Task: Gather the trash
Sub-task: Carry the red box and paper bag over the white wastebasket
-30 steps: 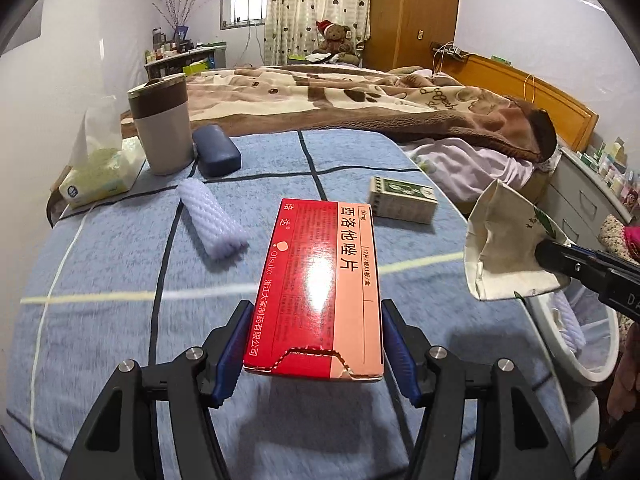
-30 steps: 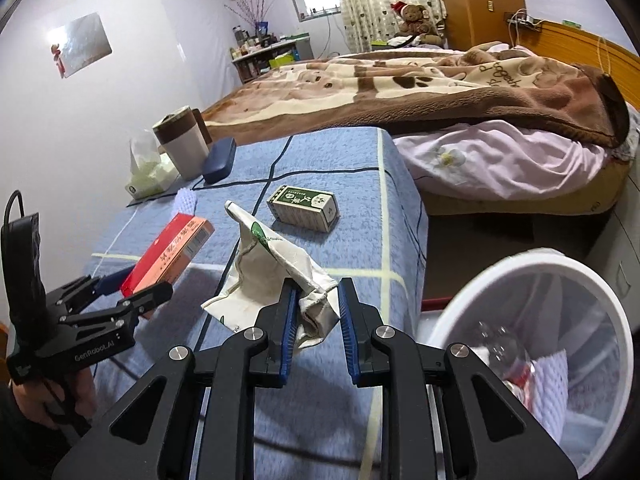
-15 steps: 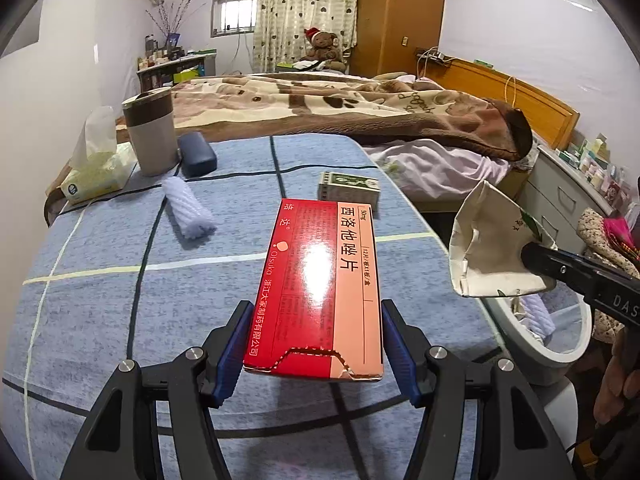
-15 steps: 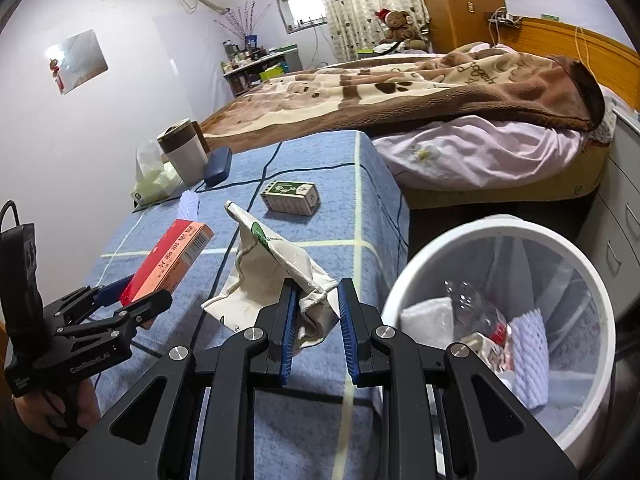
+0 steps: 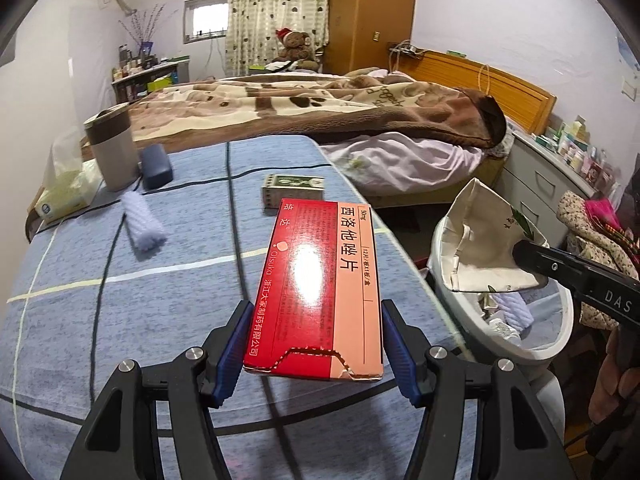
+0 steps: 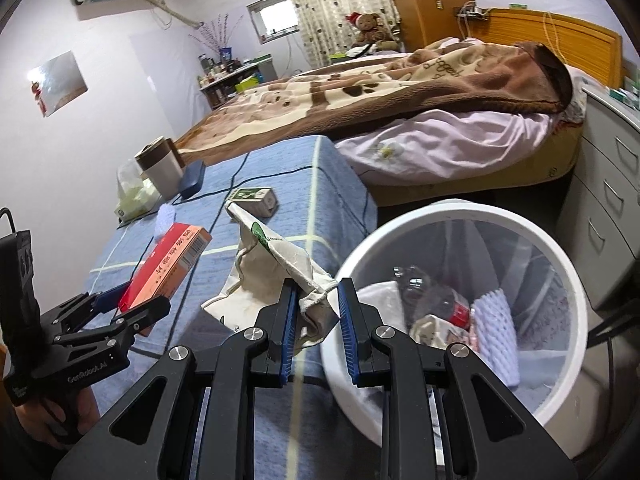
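1. Landmark: the white trash bin (image 6: 460,216) stands on the floor just beside the right edge of the blue-covered worktop (image 5: 120,280). Every place below is given from it.
2. Left tongs (image 5: 312,344): clamped on the two long sides of a red medicine box (image 5: 320,284), held above the worktop. The box's long axis runs forward along the fingers. The bin lies to its right, across the worktop edge, so this load looks to need a sideways carry before release.
3. Right tongs (image 6: 316,312): nearly closed, pinching a gathered corner of a crumpled cream paper bag (image 6: 272,264). In the left wrist view the bag (image 5: 480,240) hangs over the bin's near rim, so the right hand is the nearer one and probably drops first.
4. Still on the worktop, left of the bin: a small green box (image 5: 294,189) near the edge, and a white foam sleeve (image 5: 144,228) farther away.
5. The right wrist view alone looks into the bin: a plastic bottle (image 6: 436,300), a foam net and wrappers lie inside. From there the bag seems left of the rim.
6. The left wrist view alone shows the box's printed top and the bag over the bin mouth.
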Available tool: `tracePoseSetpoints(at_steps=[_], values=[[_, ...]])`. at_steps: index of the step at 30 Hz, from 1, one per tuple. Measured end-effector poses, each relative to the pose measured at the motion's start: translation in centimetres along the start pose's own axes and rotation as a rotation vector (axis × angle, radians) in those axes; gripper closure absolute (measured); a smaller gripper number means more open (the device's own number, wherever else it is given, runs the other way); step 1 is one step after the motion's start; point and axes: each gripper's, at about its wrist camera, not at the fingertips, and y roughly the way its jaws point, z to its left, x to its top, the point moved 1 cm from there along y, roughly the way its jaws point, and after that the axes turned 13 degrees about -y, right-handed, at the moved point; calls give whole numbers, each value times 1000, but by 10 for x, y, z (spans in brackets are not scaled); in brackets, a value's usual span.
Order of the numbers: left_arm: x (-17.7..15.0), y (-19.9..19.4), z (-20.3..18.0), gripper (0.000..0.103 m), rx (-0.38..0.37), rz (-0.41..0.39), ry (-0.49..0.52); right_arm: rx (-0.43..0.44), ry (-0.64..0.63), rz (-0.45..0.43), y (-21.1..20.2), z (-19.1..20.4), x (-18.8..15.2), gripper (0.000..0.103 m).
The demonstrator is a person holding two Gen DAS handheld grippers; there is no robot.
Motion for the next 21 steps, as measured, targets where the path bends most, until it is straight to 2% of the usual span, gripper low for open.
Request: tracePoseSetpoints(at_steps=[21], values=[[-6, 24, -88, 41, -148, 49, 125, -131, 130, -1, -24, -60, -24, 82]])
